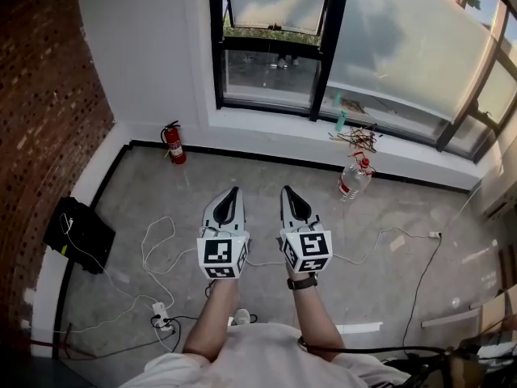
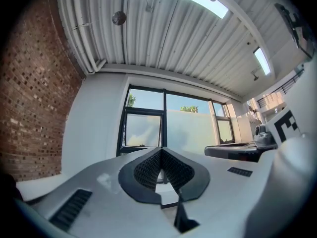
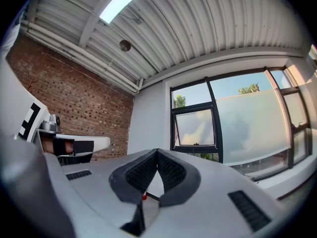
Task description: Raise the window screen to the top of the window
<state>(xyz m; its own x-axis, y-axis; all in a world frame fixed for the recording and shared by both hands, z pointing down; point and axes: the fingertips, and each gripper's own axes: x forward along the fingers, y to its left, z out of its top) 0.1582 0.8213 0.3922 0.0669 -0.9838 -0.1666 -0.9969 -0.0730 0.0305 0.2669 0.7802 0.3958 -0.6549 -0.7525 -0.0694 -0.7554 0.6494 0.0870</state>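
no readable words, brands or numbers anywhere; only black-and-white square marker patterns on each hand-held gripper's cube.

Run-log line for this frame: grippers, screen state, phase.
left gripper: shut, empty | right gripper: shut, empty | window screen: not at top, clear glass above it, untouched | phase: pre-contact, neither gripper at screen

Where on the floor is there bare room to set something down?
Bare floor lies between the extinguisher and the bottle, under the window. Crowded at left: cables loop from the black case to the power strip.
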